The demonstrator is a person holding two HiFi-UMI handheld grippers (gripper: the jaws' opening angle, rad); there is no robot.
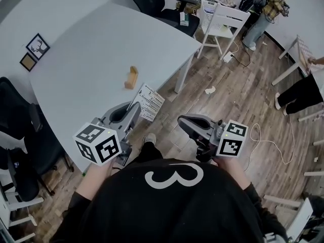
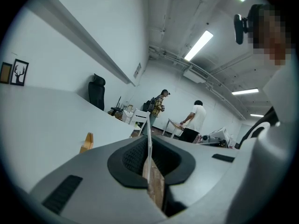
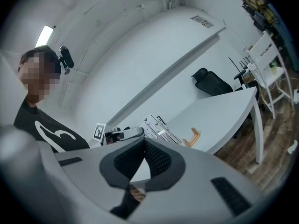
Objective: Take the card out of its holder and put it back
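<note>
White card [image 1: 150, 102] pinched in left claw [image 1: 134, 108], its small print unreadable.

white card [image 1: 150, 102] (black print), tan holder [image 1: 132, 78]

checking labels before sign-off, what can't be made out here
Card print: too small to read in the head view; edge-on in the left gripper view.
Wooden holder slot: too small in every view.
Left gripper hold on the card: hidden by its own body in the head view.
</note>
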